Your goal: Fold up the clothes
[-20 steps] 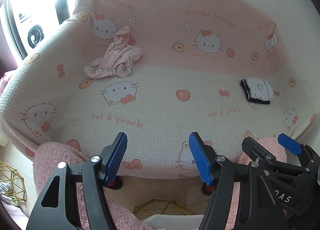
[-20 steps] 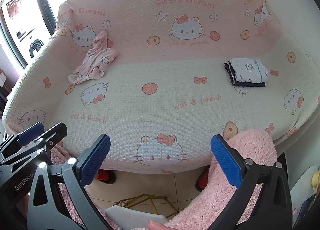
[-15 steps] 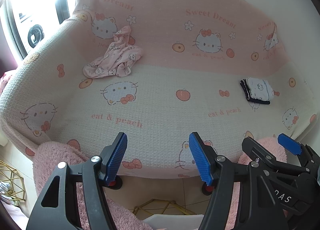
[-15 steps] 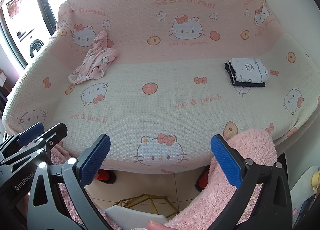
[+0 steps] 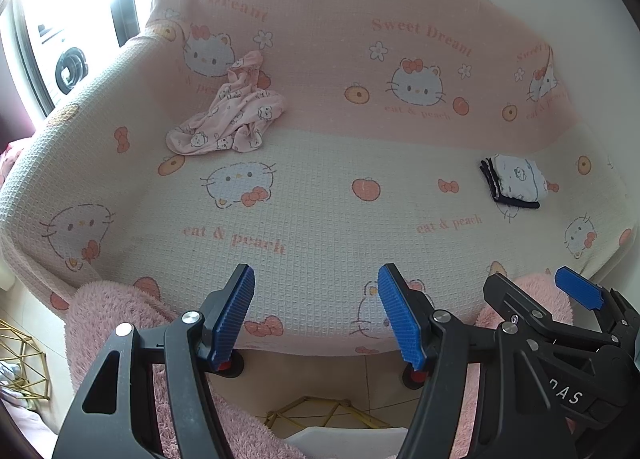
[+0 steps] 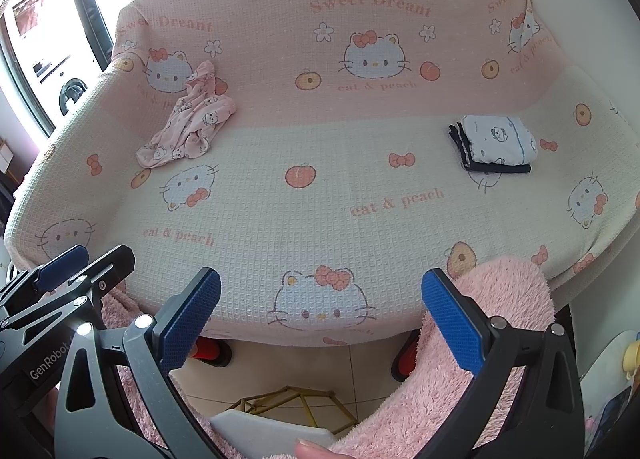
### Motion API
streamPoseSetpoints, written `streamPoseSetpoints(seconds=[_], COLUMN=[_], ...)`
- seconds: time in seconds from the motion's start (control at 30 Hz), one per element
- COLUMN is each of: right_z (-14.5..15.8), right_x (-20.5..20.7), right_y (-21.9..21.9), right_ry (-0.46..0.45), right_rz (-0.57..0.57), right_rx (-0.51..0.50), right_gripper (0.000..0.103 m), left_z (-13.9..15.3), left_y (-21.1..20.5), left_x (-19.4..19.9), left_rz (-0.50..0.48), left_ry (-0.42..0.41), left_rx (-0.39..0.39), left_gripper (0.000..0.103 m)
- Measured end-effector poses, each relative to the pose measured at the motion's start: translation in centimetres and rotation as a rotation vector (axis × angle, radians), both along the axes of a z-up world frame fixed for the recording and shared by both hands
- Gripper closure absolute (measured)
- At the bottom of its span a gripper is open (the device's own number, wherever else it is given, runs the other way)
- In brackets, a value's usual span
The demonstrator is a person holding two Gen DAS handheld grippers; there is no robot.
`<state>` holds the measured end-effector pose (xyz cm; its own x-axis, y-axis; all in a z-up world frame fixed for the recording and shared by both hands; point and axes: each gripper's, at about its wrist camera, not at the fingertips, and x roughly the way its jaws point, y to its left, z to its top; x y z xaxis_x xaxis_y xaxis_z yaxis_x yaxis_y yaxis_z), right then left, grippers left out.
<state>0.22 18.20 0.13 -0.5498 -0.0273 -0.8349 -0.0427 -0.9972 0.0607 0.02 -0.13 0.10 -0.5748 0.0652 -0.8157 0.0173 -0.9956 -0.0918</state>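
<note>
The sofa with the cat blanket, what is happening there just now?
A person holds a gripper in each hand in front of the sofa. The left gripper and the right gripper are both open and hold nothing. A crumpled pink garment lies unfolded at the left of the seat, against the backrest. A small stack of folded clothes sits at the right. Neither gripper touches any clothing.

Pink-and-cream cat-print sofa cover (image 5: 320, 219); crumpled pink bear-print garment (image 5: 228, 123); folded white garment (image 5: 516, 181), navy edged; blue-padded fingers (image 5: 236, 315).
</note>
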Motion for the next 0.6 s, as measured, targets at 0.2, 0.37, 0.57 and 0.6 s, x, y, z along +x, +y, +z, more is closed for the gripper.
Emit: streamPoseSetpoints(seconds=[0.2,0.37,0.57,0.6], right_z=[0.0,-0.1,0.6,0.8], right_x=[0.1,0.0,-1.7,-2.3], right_y=[0.0,0.0,-0.8,-1.2], right_ry=[0.002,-0.001,0.025,0.034], right_rz=[0.001,0.002,0.025,0.036], right_rx=[0.001,0.0,0.015,0.028], right_gripper=[0.001,0.001,0.001,0.001], left_z=[-0.1,-0.1,0.8,1.1], left_y=[0.1,0.0,-0.5,-0.7], left_x=[0.1,0.0,-1.9,-2.4], left_rz=[0.001,0.004,0.015,0.019], left_ry=[0.001,0.003,0.041,0.052], left_rx=[-0.001,-0.006,-0.031,-0.04], left_gripper=[0.037,0.037,0.037,0.037])
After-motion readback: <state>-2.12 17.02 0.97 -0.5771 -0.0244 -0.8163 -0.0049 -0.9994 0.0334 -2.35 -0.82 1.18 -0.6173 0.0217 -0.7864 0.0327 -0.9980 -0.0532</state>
